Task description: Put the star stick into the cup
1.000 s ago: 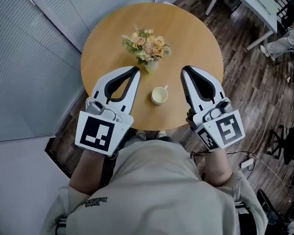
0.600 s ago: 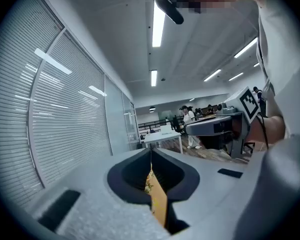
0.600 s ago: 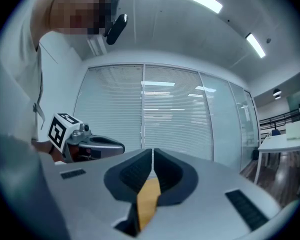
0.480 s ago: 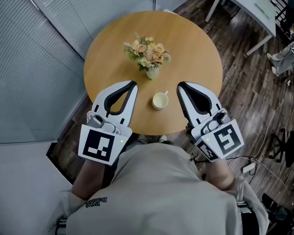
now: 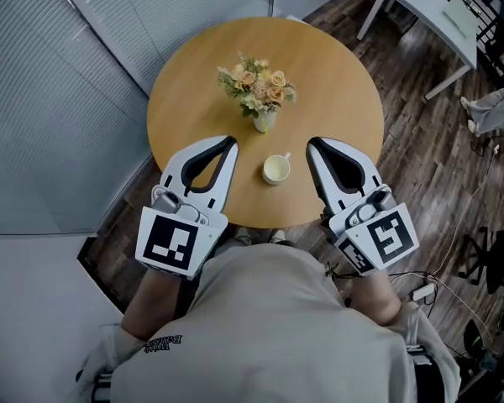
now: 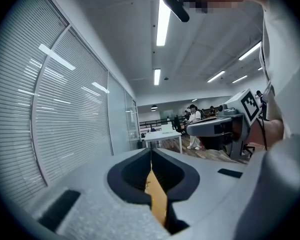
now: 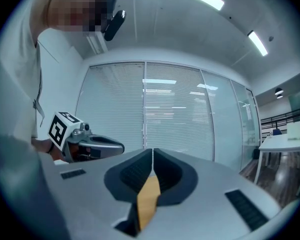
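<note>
Nearest the slatted glass wall, the left tongs hang above the near-left rim of the round honey-coloured wooden tabletop. Their tips are pressed together with nothing between them, and only a sliver of wood shows through the hollow behind.

The wall runs close along that side, so a wide outward swing there would likely knock the blinds. The free room is forward, over the bare wood.

Ahead and slightly right stands the small vase of cream and peach flowers. It looks top-heavy, and a reach past it at low height could tip it.

Just this side of it sits the small pale-cream round cup, between the two tongs and apart from both. It looks light, and a nudge from either tip could slide it toward the near edge, which is close.

No star stick can be picked out. A pale nub at the cup's upper-right rim may be a handle or the stick; I cannot tell.

The right tongs are likewise closed and empty, over the near-right rim. Beyond them lie open dark plank floor and a white desk, well apart.
</note>
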`<state>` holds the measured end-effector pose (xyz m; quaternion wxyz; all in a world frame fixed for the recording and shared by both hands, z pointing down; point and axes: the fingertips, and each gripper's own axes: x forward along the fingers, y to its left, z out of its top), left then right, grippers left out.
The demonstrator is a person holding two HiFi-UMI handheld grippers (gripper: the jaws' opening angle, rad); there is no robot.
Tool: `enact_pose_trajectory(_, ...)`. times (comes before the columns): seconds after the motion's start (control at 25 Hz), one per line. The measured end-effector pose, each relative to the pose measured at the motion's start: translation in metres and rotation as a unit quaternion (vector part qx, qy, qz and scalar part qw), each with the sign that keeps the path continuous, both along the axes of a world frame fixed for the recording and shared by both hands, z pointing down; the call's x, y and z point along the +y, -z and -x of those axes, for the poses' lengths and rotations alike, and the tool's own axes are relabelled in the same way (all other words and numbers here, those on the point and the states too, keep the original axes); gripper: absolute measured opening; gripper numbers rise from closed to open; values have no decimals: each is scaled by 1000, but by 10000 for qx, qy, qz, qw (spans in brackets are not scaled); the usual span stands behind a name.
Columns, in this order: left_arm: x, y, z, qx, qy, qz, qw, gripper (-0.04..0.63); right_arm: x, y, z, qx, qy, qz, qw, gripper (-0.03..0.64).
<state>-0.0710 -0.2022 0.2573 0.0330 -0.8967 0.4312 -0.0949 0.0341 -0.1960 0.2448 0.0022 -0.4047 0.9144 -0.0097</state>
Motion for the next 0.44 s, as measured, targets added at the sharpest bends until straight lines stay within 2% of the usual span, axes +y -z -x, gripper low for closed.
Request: enact_pose_trajectory(0.44,5,-4,-5,2,-23,64,10000,23,5,2,-4,-18,-19,-1,10000,34)
